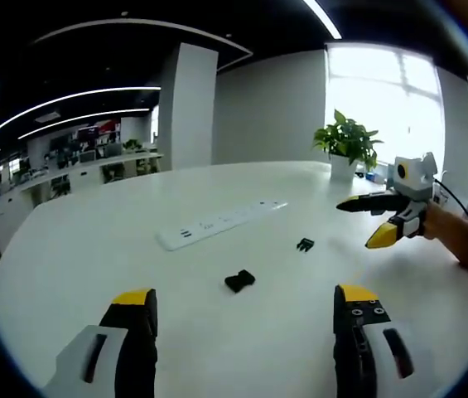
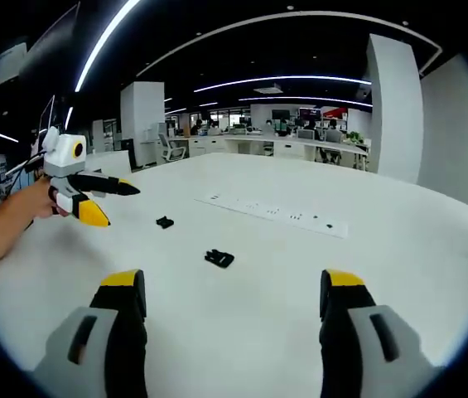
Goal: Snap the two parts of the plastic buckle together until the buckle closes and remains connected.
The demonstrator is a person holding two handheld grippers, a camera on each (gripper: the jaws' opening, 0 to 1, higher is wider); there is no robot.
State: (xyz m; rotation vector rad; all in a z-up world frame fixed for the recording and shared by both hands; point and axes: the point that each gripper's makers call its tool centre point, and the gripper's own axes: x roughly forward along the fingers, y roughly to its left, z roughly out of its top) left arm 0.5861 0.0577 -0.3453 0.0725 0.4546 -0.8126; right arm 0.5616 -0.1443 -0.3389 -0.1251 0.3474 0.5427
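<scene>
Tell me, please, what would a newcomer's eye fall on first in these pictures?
Most likely the two small black buckle parts lying apart on the big white table: the blocky part nearer the left gripper and the pronged part farther off. Next, the open yellow-tipped jaws of both grippers, with the right gripper also hovering above the table. A long white power strip lies behind the parts, and a potted plant stands by the bright window.

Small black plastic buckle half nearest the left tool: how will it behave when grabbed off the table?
The small black plastic buckle half lies flat on the smooth white table, so it probably slides if nudged. Likely light and rigid. Its low profile may let the jaws skate over it.
</scene>
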